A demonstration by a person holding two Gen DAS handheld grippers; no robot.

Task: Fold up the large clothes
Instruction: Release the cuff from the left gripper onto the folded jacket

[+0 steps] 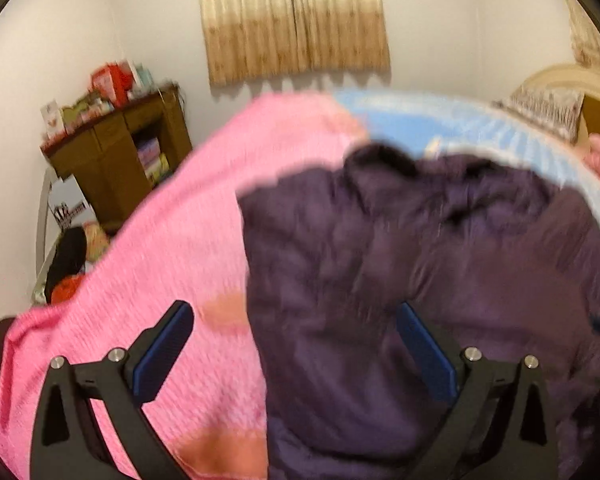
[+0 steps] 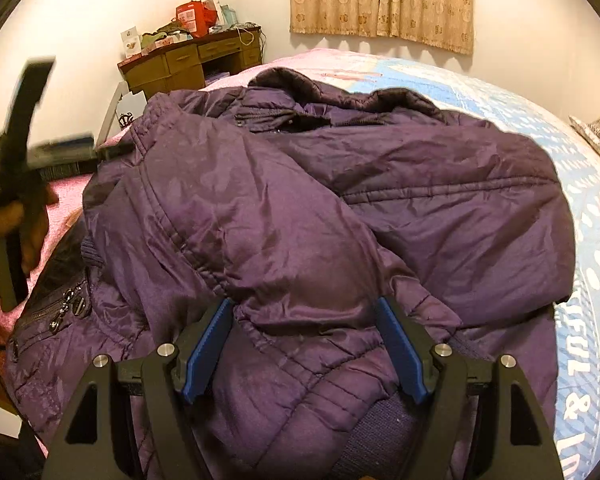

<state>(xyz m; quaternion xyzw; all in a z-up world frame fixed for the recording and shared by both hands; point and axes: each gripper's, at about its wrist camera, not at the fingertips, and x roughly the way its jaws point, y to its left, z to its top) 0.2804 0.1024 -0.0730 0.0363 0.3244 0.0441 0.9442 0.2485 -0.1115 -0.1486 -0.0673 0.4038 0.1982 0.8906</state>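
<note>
Right gripper [image 2: 304, 344]: released. I see both blue pads [image 2: 206, 346] standing wide, low over the near hem of the purple jacket [image 2: 300, 208], a puffed ridge of fabric between them but nothing pinched that I can make out.

Left gripper [image 1: 296, 356]: released, jaws spread, straddling the line where the jacket's left edge meets the pink blanket [image 1: 172, 240]. This view is smeared, so I cannot tell whether the pads touch cloth. In the right wrist view the same gripper shows blurred at the far left, raised clear of the bed, a hand [image 2: 16, 236] around its handle.

Purple jacket: lies across the bed, collar [image 2: 300, 84] toward the far side, one sleeve folded over the chest, a zipped pocket [image 2: 56, 312] at the left near corner. My judgement: partly folded, hem fold still to make.

Bedding: pink blanket on the left, pale blue printed sheet [image 2: 588, 272] on the right.

Beyond the bed: a wooden dresser [image 2: 188, 64] cluttered on top, curtains [image 2: 380, 0] on the back wall.

Risks, as I judge them:
- Padded, slick fabric; a shallow bite at the hem could slip out on the lift.
- Only one gripper is down at the hem; lifting one-sided would skew the fold and drag the folded sleeve off.
- A deep bite could catch the bedding beneath as well.
</note>
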